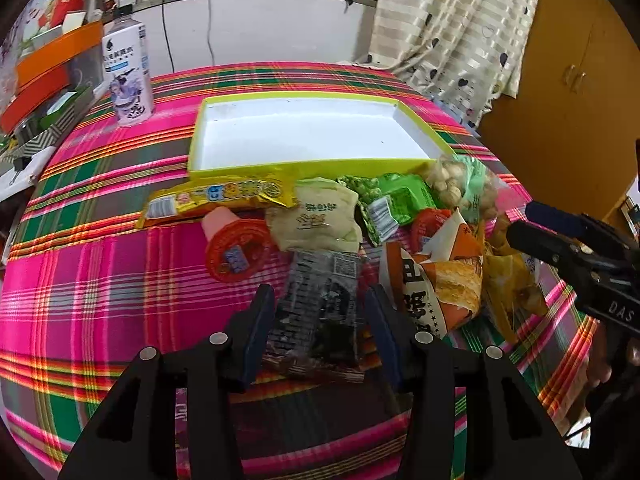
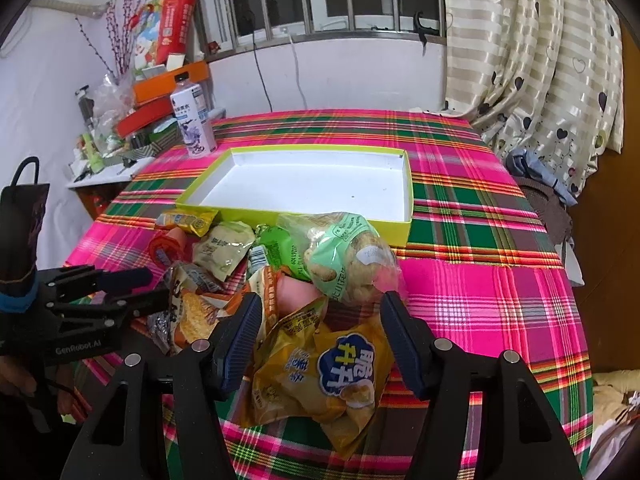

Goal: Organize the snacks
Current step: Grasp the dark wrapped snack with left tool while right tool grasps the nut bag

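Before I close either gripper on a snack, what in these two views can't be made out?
- Left wrist view: the near end of the dark foil packet lies between the left gripper fingers; pad contact unclear.
- Left wrist view: the right gripper is cut off by the edge.
- Right wrist view: the pink snack is mostly buried under the yellow crisp bag and the green-labelled clear bag.
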Motion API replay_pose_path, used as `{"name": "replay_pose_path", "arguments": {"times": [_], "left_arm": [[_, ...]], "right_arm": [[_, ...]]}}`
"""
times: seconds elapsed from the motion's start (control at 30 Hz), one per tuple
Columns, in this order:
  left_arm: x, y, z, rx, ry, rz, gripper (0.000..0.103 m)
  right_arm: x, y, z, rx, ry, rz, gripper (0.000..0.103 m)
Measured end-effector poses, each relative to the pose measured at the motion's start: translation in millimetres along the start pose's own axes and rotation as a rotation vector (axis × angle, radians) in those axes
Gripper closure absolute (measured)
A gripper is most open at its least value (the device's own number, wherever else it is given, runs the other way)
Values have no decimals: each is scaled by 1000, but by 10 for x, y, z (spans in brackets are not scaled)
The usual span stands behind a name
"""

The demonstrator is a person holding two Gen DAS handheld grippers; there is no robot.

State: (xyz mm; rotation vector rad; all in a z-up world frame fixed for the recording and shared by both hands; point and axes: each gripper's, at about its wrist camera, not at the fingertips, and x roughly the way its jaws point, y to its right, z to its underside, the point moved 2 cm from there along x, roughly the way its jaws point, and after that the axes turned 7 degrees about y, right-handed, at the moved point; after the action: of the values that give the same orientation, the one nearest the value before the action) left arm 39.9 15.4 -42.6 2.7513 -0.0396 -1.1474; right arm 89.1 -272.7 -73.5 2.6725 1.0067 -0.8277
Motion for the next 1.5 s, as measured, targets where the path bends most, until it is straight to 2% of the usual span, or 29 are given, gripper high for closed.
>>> {"name": "replay_pose_path", "arguments": {"times": [0.57,0.9,1.03,1.2,1.3,1.5], "left_arm": [[230,28,47,45,-38,-19,51],[263,49,99,77,-36,-28,51],[268,74,107,94,-27,-39,51],[292,91,93,108,-13,-62,56],[291,87,85,105,-12,-63,59],[224,50,102,77,-6,-58,61]], "right_arm": [[87,236,-169,-34,36,13,40],[408,213,-144,-51,-61,-79,40],[551,219,-153,-59,-97,-71,39],[638,232,-190,-72,-111,-42,39],[653,258,-207,-68,-114,-17,46],[571,257,-176,-54,-93,-10,50]]}}
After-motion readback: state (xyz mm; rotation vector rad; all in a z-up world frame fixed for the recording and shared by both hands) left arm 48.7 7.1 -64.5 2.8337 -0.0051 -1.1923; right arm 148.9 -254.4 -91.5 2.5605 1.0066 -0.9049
